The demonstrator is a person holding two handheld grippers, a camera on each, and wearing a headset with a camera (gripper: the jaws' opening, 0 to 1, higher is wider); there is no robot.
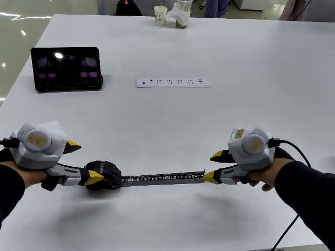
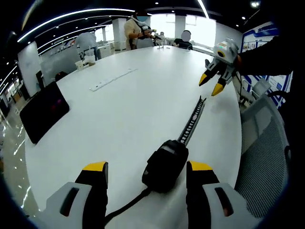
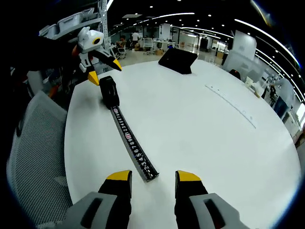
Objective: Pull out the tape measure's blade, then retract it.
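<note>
Here, the left tool [image 1: 86,162] is held open, with the black rubbery tape measure case [image 1: 106,174] between its jaws on the white worktop [image 1: 183,120]. The dark numbered blade [image 1: 162,178] lies extended, ending between the parted jaws of the right tool [image 1: 211,166].

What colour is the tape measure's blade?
Blade is black with white numerals; clearest in right gripper view.

We see a white worktop [image 1: 235,68], glossy floor [image 1: 21,42] at upper left of the head view, and ceiling strip lights [image 2: 86,14].
</note>
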